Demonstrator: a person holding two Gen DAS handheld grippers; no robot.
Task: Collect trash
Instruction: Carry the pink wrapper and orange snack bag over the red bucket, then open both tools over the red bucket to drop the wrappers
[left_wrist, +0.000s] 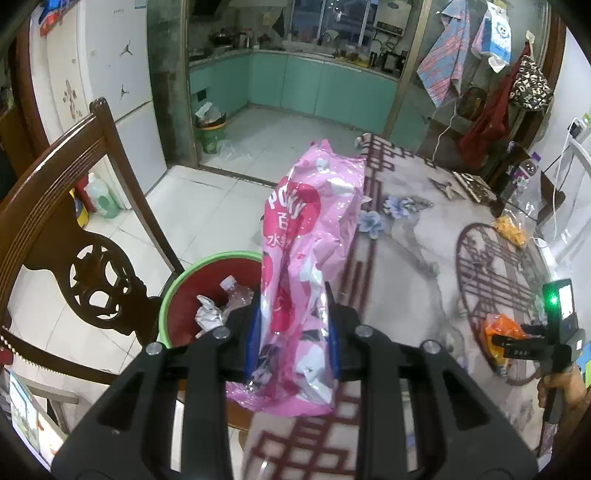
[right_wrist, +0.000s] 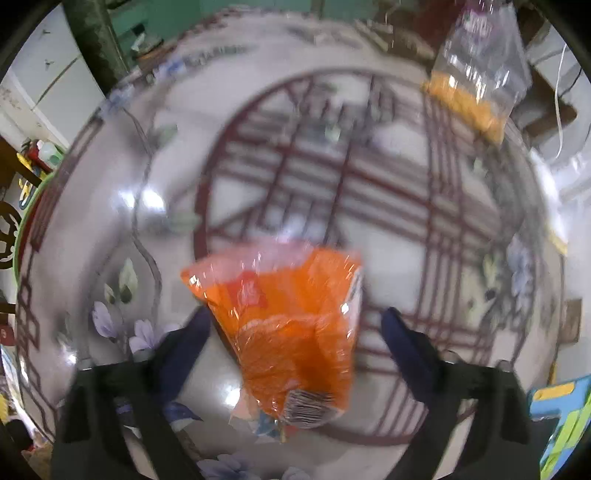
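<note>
My left gripper (left_wrist: 293, 295) is shut on a pink Pocky snack wrapper (left_wrist: 310, 221) and holds it up at the table's left edge, beside a green-rimmed red bin (left_wrist: 177, 295) on the floor that holds a crushed bottle and crumpled paper. My right gripper (right_wrist: 295, 321) is open, one finger on each side of an orange snack wrapper (right_wrist: 288, 325) that lies on the table; the view is blurred. The orange wrapper (left_wrist: 498, 328) and the right gripper (left_wrist: 517, 336) also show at the far right of the left wrist view.
A round table with a patterned cover (right_wrist: 369, 184) carries a clear bag with yellow contents (right_wrist: 476, 77) at its far side. A dark wooden chair (left_wrist: 74, 229) stands left of the bin. A second green bin (left_wrist: 210, 133) stands by the kitchen doorway.
</note>
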